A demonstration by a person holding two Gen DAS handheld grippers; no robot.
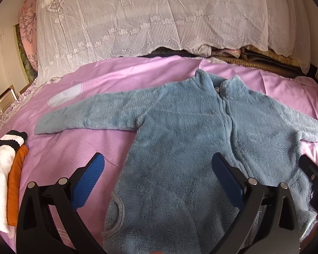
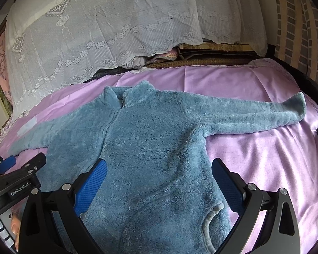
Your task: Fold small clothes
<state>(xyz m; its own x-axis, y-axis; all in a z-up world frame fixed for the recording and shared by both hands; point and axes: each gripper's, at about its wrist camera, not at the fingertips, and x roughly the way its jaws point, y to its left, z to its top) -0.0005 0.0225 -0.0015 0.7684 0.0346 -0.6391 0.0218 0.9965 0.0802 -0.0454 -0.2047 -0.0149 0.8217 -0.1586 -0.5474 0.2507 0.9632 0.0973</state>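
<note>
A small blue fleece zip jacket (image 1: pixel 180 127) lies flat, front up, on the pink bed sheet (image 1: pixel 78 144), both sleeves spread out sideways. It also shows in the right wrist view (image 2: pixel 150 139). My left gripper (image 1: pixel 159 165) is open and empty above the jacket's lower left part, its left finger over the sheet. My right gripper (image 2: pixel 159 169) is open and empty above the jacket's lower right part. The left gripper's body (image 2: pixel 17 180) shows at the left edge of the right wrist view.
A white garment with black stripes (image 1: pixel 0 165) and an orange one (image 1: pixel 16 182) lie at the left on the sheet. A white lace cover (image 1: pixel 137 17) drapes a pile at the back. A striped curtain (image 2: pixel 296 27) hangs at the right.
</note>
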